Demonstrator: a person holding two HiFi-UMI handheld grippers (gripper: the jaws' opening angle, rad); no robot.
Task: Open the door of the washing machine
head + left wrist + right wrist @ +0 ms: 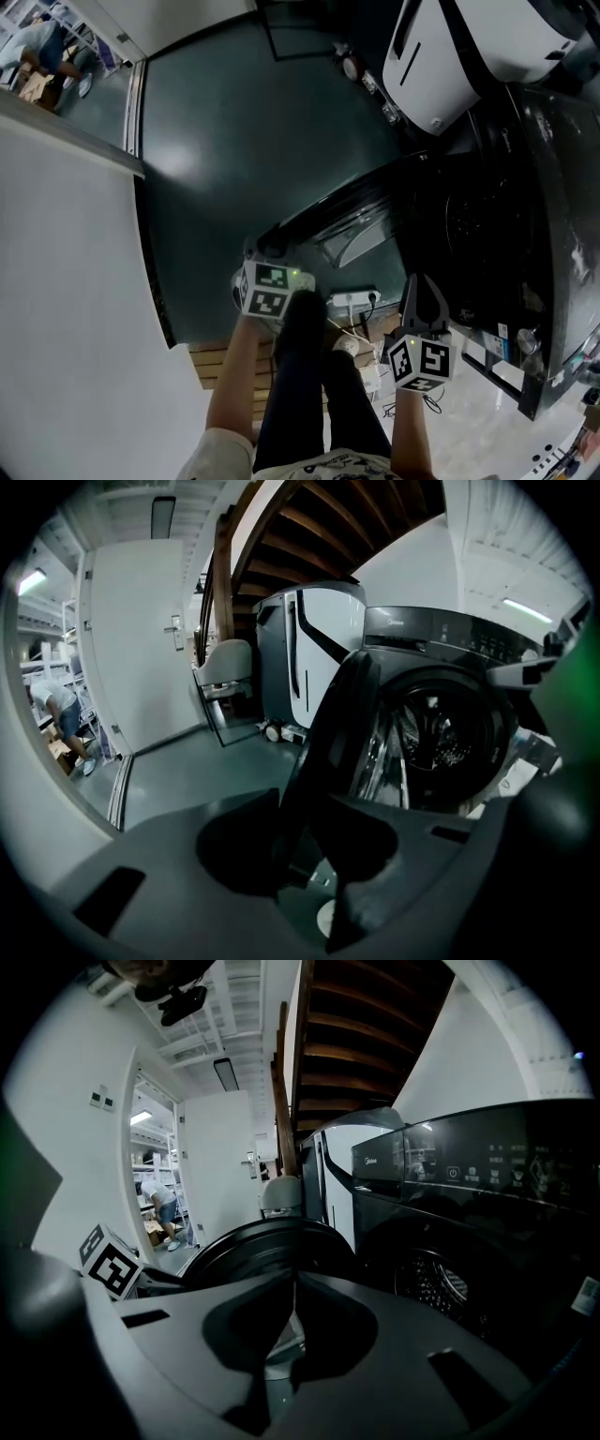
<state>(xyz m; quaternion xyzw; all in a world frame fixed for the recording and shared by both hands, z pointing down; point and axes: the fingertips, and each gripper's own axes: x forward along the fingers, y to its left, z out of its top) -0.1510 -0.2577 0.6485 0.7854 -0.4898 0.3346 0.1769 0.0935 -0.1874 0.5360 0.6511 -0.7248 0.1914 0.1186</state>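
Standing well out from the front of the cabinet, the door [352,230] of the washing machine [497,206] leaves the drum [450,742] plainly exposed behind it. Your left hand-held gripper [300,803] is doing the work. Its view shows the dark rim of the door running up between the two jaws, which stand partly apart and pinch the door's free edge from either side. That hold makes sense: the edge farthest from the hinge gives you the most leverage and lets the door follow its own arc without the jaws slipping off. You angle that gripper downward onto the rim, as the head view shows, which suits a door set low on the machine.

Your right hand-held gripper [292,1279] has its jaws drawn together with nothing between them. It hangs in front of the machine's open mouth, apart from the door, and seems to be held clear of the door's path rather than helping. In its view the door is a broad dark disc to the left, with the control panel [487,1162] above on the right.

Judging by how far the door stands off, the task looks nearly or fully done. The next move would likely be to let go of the rim cleanly, minding the power strip [354,300] and cables on the floor [234,141] by your legs.
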